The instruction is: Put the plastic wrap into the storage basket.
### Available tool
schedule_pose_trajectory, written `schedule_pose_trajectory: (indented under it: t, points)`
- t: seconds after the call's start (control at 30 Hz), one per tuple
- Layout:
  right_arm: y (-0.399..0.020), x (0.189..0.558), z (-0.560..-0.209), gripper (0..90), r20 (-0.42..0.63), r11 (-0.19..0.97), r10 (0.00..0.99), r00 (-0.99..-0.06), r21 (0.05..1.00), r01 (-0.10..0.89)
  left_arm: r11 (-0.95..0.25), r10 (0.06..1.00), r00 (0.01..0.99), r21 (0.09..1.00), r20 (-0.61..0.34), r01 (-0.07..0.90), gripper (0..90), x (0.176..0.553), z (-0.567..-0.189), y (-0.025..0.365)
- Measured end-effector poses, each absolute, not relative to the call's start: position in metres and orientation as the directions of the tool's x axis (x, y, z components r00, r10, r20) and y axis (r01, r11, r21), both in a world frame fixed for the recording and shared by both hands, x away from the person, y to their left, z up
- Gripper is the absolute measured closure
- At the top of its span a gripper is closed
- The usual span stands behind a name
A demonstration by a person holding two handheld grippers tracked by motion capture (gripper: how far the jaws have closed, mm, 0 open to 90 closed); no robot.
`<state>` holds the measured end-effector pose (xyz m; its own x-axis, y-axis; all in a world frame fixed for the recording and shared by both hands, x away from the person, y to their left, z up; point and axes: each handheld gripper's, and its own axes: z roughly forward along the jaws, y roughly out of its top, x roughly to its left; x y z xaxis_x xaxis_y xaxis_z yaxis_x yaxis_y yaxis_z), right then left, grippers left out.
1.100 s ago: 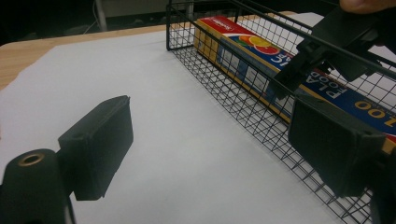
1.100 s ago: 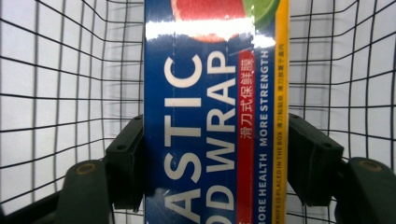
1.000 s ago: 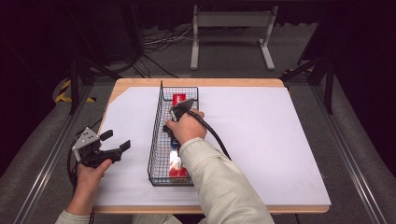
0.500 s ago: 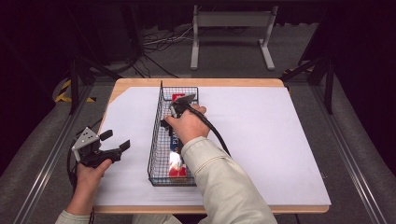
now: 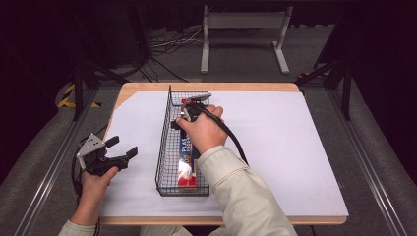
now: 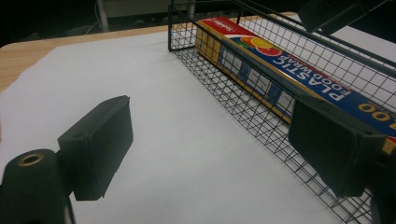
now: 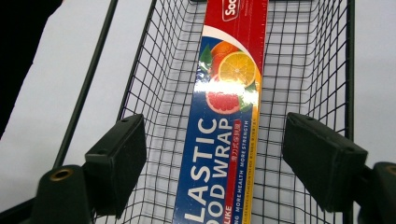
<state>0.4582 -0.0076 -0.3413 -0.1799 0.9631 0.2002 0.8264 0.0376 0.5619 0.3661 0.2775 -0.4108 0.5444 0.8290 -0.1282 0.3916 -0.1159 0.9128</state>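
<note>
Wire basket [image 5: 167, 147] under right claw [image 7: 215, 154], seemingly spread.

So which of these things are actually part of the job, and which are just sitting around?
In use:
- box of plastic wrap
- wire basket holding it
- right gripper, open over the box

Just around:
- left gripper, open, off to the side
- white sheet
- metal stand

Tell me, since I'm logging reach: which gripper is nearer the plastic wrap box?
Right. The right gripper hovers open over the plastic wrap box in the basket; the left gripper sits outside it.
</note>
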Motion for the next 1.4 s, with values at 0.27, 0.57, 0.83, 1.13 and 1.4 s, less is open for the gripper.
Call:
schedule_pose_trajectory:
  t: [0.27, 0.57, 0.83, 1.13, 1.4]
  points:
    - [-0.007, 0.453, -0.339, 23.4, 0.126, 0.139, 0.952, -0.279, 0.635, 0.76, -0.119, 0.829, 0.545, 0.913, -0.125, 0.39, 14.8, 0.366, -0.411, 0.278]
    - [-0.021, 0.45, -0.327, 20.5, 0.053, 0.271, 0.912, -0.407, 0.665, 0.696, -0.12, 0.826, 0.549, 0.912, -0.127, 0.392, 14.8, 0.367, -0.411, 0.277]
    - [-0.031, 0.448, -0.314, 17.2, 0.037, 0.361, 0.857, -0.514, 0.667, 0.651, -0.123, 0.828, 0.547, 0.911, -0.124, 0.393, 14.8, 0.367, -0.411, 0.278]
    - [-0.059, 0.44, -0.297, 15.4, -0.005, 0.475, 0.752, -0.66, 0.697, 0.537, -0.125, 0.825, 0.55, 0.91, -0.126, 0.396, 14.7, 0.368, -0.412, 0.277]
    - [-0.097, 0.434, -0.293, 15.0, -0.04, 0.511, 0.701, -0.712, 0.725, 0.462, -0.125, 0.827, 0.548, 0.908, -0.127, 0.399, 14.7, 0.367, -0.412, 0.277]
